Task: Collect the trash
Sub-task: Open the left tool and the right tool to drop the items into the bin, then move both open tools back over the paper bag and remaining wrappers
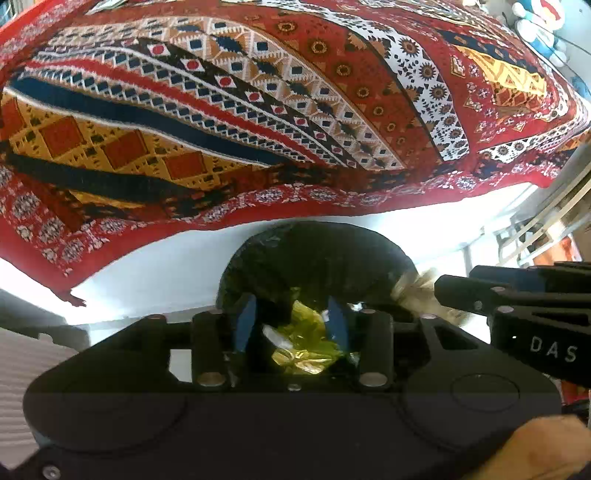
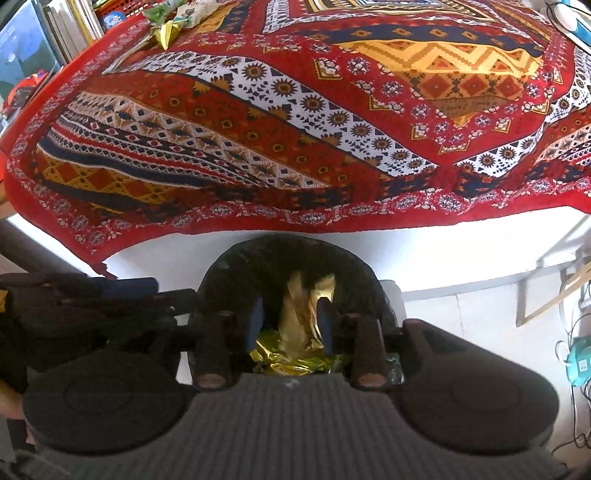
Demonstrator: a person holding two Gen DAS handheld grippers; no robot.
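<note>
A black-lined trash bin (image 1: 314, 251) stands on the floor under both grippers. My left gripper (image 1: 291, 314) points down into it, its blue pads apart, with a crumpled yellow-green wrapper (image 1: 306, 332) lying loose between and below them. My right gripper (image 2: 290, 314) hangs over the same bin (image 2: 288, 254), also open. A gold-tan wrapper (image 2: 299, 317) sits in the gap, clear of the left pad. Beneath it lies yellow-green foil (image 2: 288, 360). The two grippers are side by side, and each shows at the edge of the other's view.
A table draped in a red patterned cloth (image 2: 295, 129) rises just beyond the bin. More wrappers (image 2: 170, 22) lie at its far left corner. Cables and a teal power strip (image 2: 580, 365) are on the floor to the right.
</note>
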